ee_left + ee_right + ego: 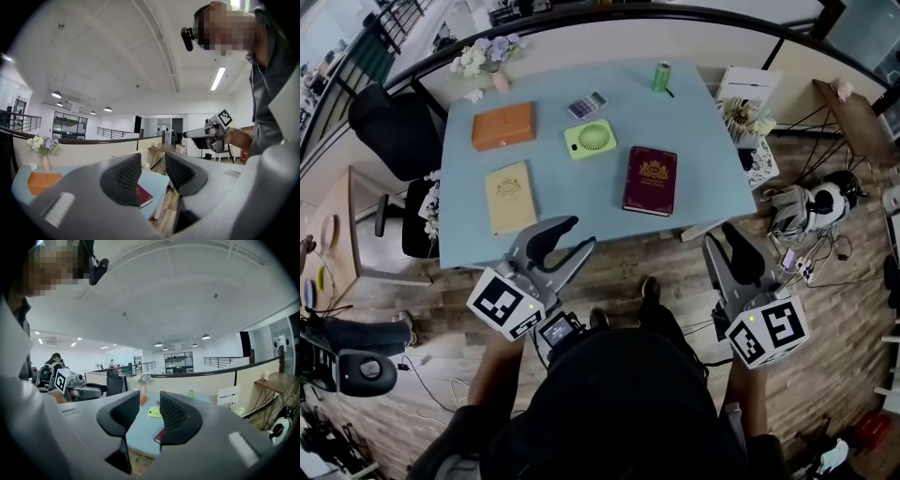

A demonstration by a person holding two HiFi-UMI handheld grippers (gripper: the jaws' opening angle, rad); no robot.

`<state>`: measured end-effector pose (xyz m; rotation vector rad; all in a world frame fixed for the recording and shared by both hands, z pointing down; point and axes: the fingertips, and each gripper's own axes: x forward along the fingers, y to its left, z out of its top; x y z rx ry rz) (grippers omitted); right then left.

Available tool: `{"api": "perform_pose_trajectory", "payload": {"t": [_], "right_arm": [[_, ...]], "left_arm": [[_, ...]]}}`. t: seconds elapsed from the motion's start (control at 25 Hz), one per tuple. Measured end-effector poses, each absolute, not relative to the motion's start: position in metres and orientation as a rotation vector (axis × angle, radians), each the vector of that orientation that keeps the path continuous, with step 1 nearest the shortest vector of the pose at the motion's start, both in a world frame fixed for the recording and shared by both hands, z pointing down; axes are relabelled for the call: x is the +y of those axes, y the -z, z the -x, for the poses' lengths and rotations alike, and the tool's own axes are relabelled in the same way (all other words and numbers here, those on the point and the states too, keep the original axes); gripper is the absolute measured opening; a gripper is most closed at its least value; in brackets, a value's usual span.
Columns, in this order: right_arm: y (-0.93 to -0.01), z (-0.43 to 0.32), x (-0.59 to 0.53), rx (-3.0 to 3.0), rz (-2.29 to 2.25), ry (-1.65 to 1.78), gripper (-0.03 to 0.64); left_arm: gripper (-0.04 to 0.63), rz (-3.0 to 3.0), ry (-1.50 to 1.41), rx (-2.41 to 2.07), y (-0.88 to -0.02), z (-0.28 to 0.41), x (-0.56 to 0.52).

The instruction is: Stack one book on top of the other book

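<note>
I've got left gripper (570, 236) and right gripper (724, 242) near level at the table's (581, 202) six o'clock — jaws released (nothing between them).

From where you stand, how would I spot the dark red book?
On the light blue table, look near its right edge. The dark red hardcover book lies flat there, right of the lime green fan. The pale tan book at left is far lighter.

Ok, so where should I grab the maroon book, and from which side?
Take the maroon book by its near short edge, coming in low from the front of the table with the right gripper. It lies flat close to that edge, so probably only a thin side grip works there.
</note>
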<state>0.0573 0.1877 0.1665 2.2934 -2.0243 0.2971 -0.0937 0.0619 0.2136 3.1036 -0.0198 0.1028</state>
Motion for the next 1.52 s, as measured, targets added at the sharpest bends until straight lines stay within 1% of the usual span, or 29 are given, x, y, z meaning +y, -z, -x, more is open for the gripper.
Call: {"api": "perform_pose_trajectory", "payload": {"t": [0.8,1.12,1.52], "right_arm": [[-0.188,-0.170,0.099,-2.331,-2.003,-0.358,0.132],[-0.199,-0.201,0.074,-2.431,-1.895,-0.385,0.132],[-0.219,-0.222,0.063,-2.484,-1.834,-0.442,0.132]], "left_arm": [[0.215,-3.055,-0.228,-0.408,-0.229,0.007,0.031],[0.215,-3.008,-0.285,-0.541,-0.237,-0.020,0.028],[0.215,-2.980,-0.346,-0.617,-0.251,-0.041,0.018]]}}
